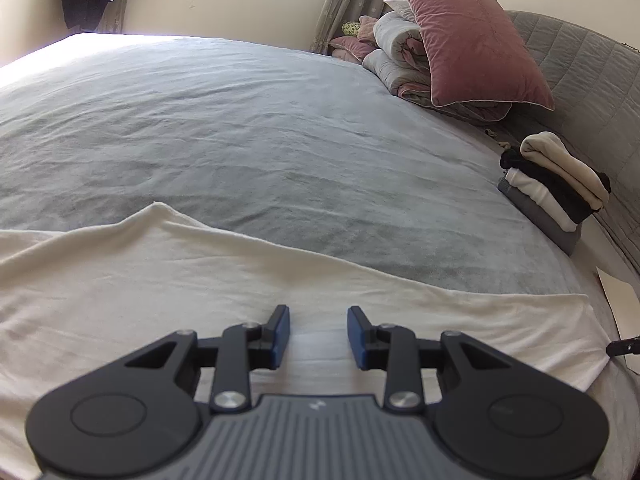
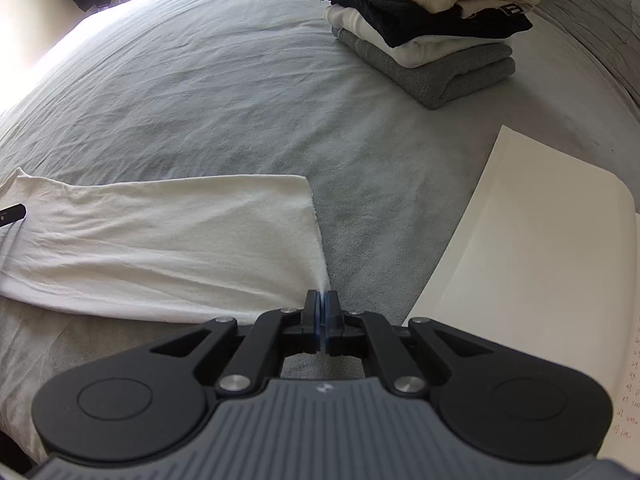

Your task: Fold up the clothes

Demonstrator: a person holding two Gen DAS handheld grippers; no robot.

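Observation:
A cream-white garment (image 1: 160,280) lies flat across the near part of the grey bed (image 1: 240,140). My left gripper (image 1: 319,316) hovers over its middle, open, with its blue pads apart and nothing between them. In the right wrist view the same white garment (image 2: 160,240) stretches left as a long band. Its near right corner is drawn to a point and pinched between the pads of my right gripper (image 2: 322,296), which is shut on it. A black tip of the other gripper (image 2: 12,214) shows at the left edge.
A stack of folded clothes (image 2: 428,20), cream, black, white and grey, sits at the far right of the bed (image 2: 200,80). An open notebook (image 2: 540,248) lies right of the garment. A pink pillow (image 1: 472,40) and rolled quilts lean against the grey headboard (image 1: 580,64).

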